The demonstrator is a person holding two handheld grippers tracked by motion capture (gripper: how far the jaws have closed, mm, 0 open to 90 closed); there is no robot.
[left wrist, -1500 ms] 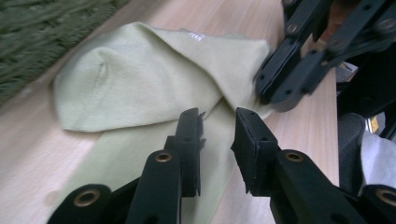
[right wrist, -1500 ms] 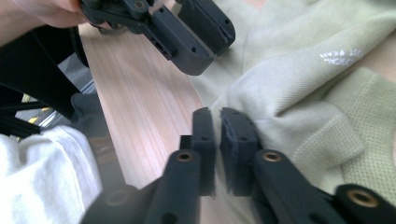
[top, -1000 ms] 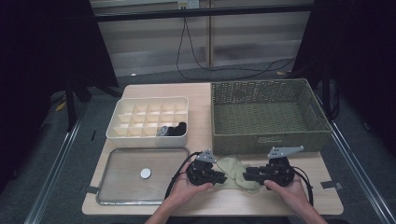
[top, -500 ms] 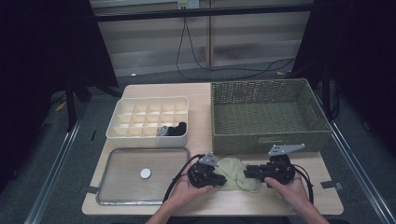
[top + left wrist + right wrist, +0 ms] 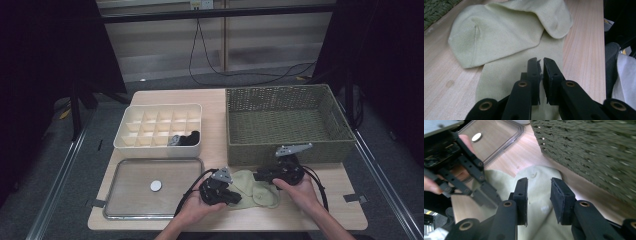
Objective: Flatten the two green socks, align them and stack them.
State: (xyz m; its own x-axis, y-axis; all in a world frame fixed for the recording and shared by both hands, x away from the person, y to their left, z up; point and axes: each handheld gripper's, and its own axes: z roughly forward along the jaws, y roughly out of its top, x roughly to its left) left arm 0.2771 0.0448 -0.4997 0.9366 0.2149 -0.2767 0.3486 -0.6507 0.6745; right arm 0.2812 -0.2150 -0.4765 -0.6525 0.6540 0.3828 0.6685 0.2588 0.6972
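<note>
The left gripper has just been closing and now pinches the near end of the pale green sock, which lies on the wooden table before the wicker basket. The right gripper hovers over the sock's other end, jaws apart with nothing gripped (folding seems underway); next it must close on that end. Dark room beyond.

A pale yellow-green sock lies flat on the wooden table, just in front of the woven green basket, near that basket's front left corner. It is a soft ribbed knit, limp and slightly rumpled. One end is folded over onto the rest, giving a rounded flap with a smooth edge. It does not touch the basket.
</note>
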